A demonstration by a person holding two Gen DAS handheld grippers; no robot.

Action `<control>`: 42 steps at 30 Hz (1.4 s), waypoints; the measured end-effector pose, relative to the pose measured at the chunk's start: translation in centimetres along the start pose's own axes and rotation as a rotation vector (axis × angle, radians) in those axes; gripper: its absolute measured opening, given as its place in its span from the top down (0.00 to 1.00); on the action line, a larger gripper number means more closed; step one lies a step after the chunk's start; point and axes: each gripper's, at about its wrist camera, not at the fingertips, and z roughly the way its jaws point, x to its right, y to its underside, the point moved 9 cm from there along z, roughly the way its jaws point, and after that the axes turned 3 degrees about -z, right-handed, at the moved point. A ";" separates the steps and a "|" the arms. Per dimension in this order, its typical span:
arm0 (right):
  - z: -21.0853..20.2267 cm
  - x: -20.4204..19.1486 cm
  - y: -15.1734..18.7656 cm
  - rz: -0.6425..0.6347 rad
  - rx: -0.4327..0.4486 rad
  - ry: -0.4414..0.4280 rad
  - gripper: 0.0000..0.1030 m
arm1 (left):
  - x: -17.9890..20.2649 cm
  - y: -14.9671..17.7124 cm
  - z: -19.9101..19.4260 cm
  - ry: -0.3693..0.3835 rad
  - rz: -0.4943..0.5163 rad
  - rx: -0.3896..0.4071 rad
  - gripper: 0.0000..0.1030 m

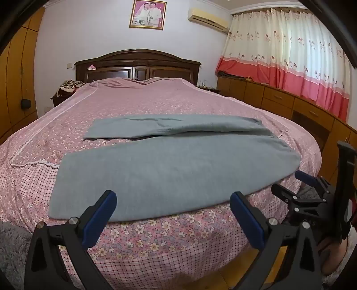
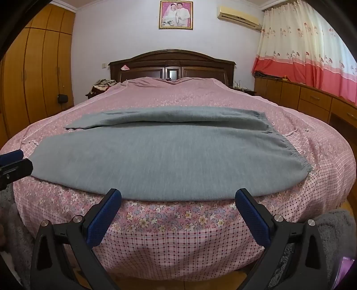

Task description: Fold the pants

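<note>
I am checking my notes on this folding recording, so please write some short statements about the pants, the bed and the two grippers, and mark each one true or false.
1. The grey-blue knitted pants lie spread flat on the pink floral bedspread. True.
2. The left gripper is clamped on a pant leg. False: its jaws stand wide open, short of the near edge of the pants, holding nothing.
3. The right gripper is open and empty. True.
4. The pants are already folded into a small square. False: both legs lie stretched out side by side.
5. A framed wedding photo hangs above the dark wooden headboard. True.
</note>
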 end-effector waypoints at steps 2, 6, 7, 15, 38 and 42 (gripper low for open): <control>-0.2 -0.3 -0.1 -0.012 0.007 0.006 0.00 | 0.0 0.0 0.0 -0.002 0.003 -0.001 0.00; -0.3 -1.1 0.0 -0.025 0.010 0.002 0.00 | 0.2 0.0 0.4 -0.004 0.009 -0.001 0.00; -0.4 -1.3 0.0 -0.024 0.011 0.001 0.00 | 0.2 0.0 0.5 -0.003 0.005 -0.001 0.00; 0.6 -0.9 -0.2 0.005 -0.018 -0.004 0.00 | 0.4 -0.2 0.0 0.000 0.012 0.007 0.00; 1.2 -0.6 0.2 0.011 -0.029 -0.010 0.00 | 0.4 0.1 0.7 -0.016 0.021 -0.002 0.00; 1.3 -0.6 0.2 0.013 -0.029 -0.008 0.00 | 0.5 0.1 1.1 -0.014 0.023 -0.011 0.00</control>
